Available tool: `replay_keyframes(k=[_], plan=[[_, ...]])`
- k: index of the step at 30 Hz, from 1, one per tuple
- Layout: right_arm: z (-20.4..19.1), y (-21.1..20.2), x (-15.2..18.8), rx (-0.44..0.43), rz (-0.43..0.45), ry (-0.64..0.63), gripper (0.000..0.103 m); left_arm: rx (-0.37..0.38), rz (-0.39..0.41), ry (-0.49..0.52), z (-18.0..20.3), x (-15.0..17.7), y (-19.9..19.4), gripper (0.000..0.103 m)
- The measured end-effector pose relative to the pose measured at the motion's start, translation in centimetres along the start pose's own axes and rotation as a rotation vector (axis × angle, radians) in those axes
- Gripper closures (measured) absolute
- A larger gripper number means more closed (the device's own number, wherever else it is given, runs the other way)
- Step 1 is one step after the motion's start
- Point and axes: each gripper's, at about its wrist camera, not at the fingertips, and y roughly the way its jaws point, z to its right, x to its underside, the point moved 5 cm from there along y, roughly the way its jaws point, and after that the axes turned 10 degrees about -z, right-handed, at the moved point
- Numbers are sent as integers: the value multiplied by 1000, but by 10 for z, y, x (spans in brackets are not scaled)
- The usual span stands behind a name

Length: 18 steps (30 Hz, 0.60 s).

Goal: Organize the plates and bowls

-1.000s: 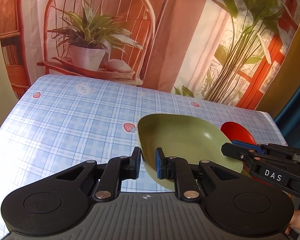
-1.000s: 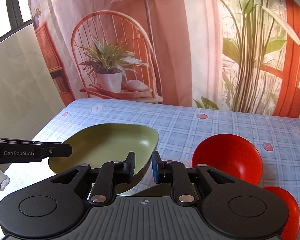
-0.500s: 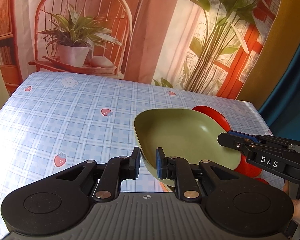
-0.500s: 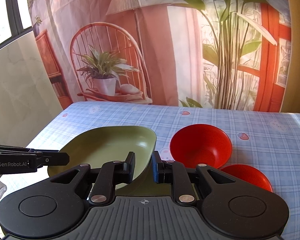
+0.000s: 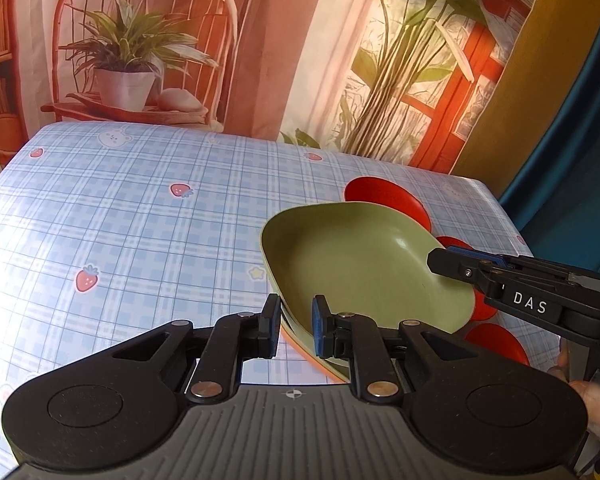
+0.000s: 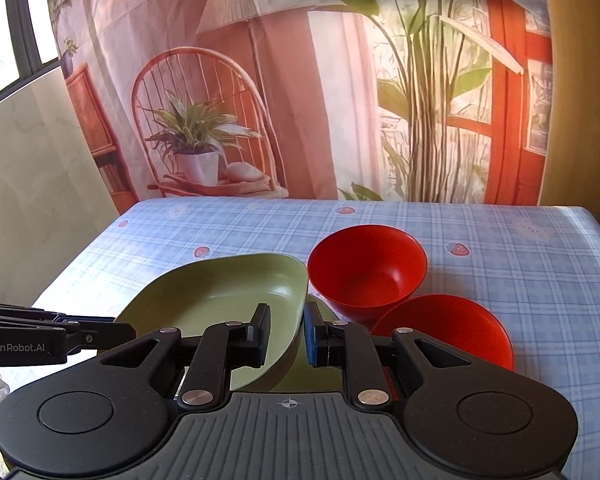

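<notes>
Nearest to me, my left gripper is clamped on the near rim of the green plate, one pad inside the wall and one outside, and my right gripper pinches the opposite edge of the same plate, so it hangs between my two hands, tilted, above the checked tablecloth. An orange edge shows just under the green rim at my left pads; I cannot tell whether that is a second plate or the underside. The plate looks like stiff, smooth plastic: light, unlikely to break, but slick, so thin rim grips could slide if I tip it further. Holding it at two opposite edges seems the safest purchase. Just beyond the plate sit two red bowls, close together, the nearer partly hidden by my right finger. They look equally light and nestable.
</notes>
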Motion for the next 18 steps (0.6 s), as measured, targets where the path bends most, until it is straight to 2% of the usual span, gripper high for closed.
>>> replay_keyframes(k=[18], plan=[[18, 23, 10, 30, -64, -56, 86, 39, -72, 14, 19, 26, 18, 84]])
